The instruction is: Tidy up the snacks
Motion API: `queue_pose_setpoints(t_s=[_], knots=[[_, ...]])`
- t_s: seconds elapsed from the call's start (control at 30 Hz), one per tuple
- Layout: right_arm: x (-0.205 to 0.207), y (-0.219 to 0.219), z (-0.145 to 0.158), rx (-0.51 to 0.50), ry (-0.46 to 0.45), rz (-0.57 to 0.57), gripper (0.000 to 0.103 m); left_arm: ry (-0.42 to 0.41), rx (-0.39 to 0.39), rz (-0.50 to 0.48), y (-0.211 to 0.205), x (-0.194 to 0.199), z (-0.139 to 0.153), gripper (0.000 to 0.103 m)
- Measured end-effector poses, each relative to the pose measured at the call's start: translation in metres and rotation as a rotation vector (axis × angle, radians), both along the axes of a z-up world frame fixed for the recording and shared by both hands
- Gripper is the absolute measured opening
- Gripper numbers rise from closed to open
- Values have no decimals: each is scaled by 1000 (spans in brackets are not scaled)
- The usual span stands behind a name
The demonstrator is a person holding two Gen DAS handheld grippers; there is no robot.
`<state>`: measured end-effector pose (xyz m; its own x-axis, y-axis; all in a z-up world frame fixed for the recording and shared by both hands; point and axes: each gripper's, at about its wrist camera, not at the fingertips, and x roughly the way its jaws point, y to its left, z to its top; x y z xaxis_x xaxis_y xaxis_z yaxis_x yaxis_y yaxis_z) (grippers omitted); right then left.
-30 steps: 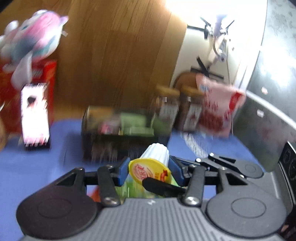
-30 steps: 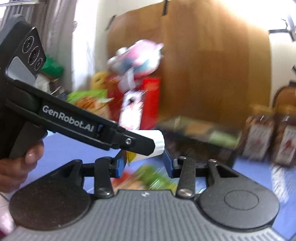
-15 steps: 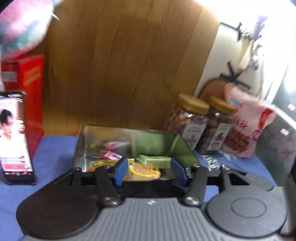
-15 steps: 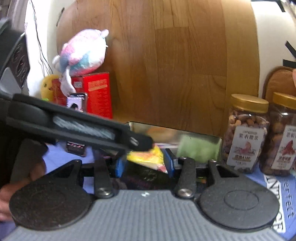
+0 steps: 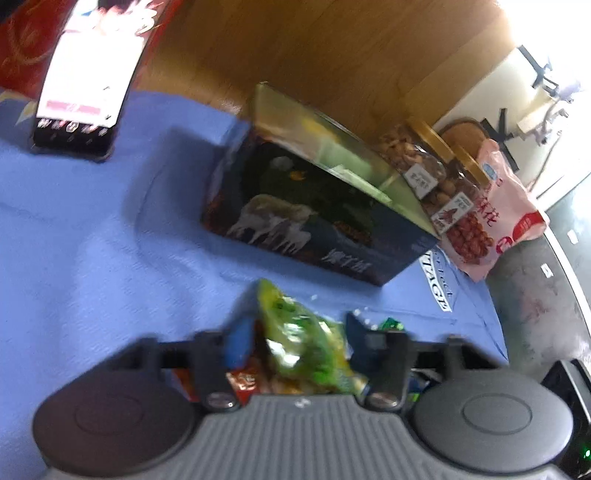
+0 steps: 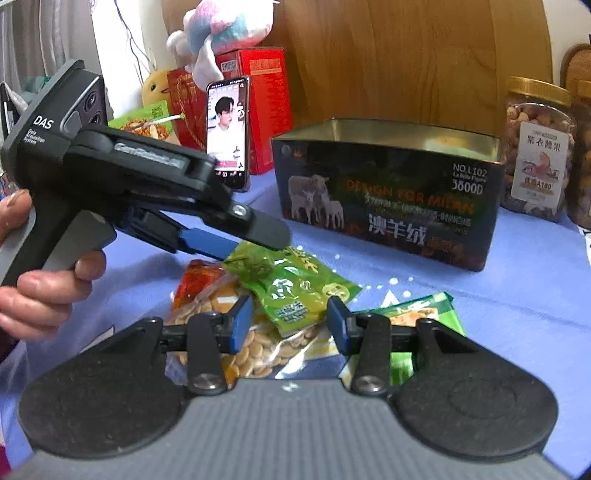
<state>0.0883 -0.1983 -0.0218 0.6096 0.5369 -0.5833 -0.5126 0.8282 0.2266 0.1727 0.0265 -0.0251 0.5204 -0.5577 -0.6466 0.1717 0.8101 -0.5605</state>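
A green snack packet (image 6: 295, 284) lies on top of a small pile on the blue cloth, in front of the open dark tin (image 6: 388, 192). My left gripper (image 6: 258, 245), held by a hand, reaches over the packet's far end. In the left wrist view the packet (image 5: 295, 332) sits between the left gripper's (image 5: 299, 339) closing jaws, and the blur hides any contact. My right gripper (image 6: 290, 325) straddles the packet's near end, jaws closing with gaps on both sides. Under the packet lie a clear bag of pale beans (image 6: 243, 350) and an orange packet (image 6: 195, 280).
A second green packet (image 6: 417, 314) lies right of the pile. A phone (image 6: 227, 129) leans on a red box (image 6: 266, 107) at back left under a plush toy (image 6: 225, 26). Nut jars (image 6: 537, 147) and a pink bag (image 5: 495, 214) stand right of the tin.
The yellow-lidded cup that my left gripper carried is gone from its jaws. Both grippers have dropped from above the tin to the snack pile in front of it.
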Motion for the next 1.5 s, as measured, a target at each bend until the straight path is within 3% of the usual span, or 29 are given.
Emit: queue_pose_setpoints(t_s=[0.03,0.07,0.33,0.43,0.53,0.6,0.67,0.9,1.0,1.1,1.33,1.5], knots=[[2,-3,1,20,3,-4,30,-8,25,2,-4,-1,2,25],[1,-4,3,34,0,-1,10,-15,46,0,-9,-3,4,20],[-71,31,29,-19,-191,112,4,-102,-65,14,20,-70,31,16],[-92,45,23,-22,-184,189,4,-101,-90,38,42,-105,25,16],[-97,57,8,-11,-98,248,9,-63,-93,93,64,-131,8,16],[-95,56,1,21,-34,256,25,-41,-109,138,80,-144,-2,16],[-91,51,-3,60,16,237,32,-25,-138,174,94,-152,-8,16],[-89,36,-11,193,225,195,36,3,-174,190,107,-153,-18,17],[-92,41,-9,203,239,188,40,57,-295,192,117,-152,-29,17],[-93,50,-9,188,220,198,44,95,-359,203,126,-154,-40,17],[-101,71,-13,95,73,207,58,59,-292,193,120,-159,-36,17],[-108,76,-15,40,-12,182,60,64,-337,149,118,-163,-36,15]])
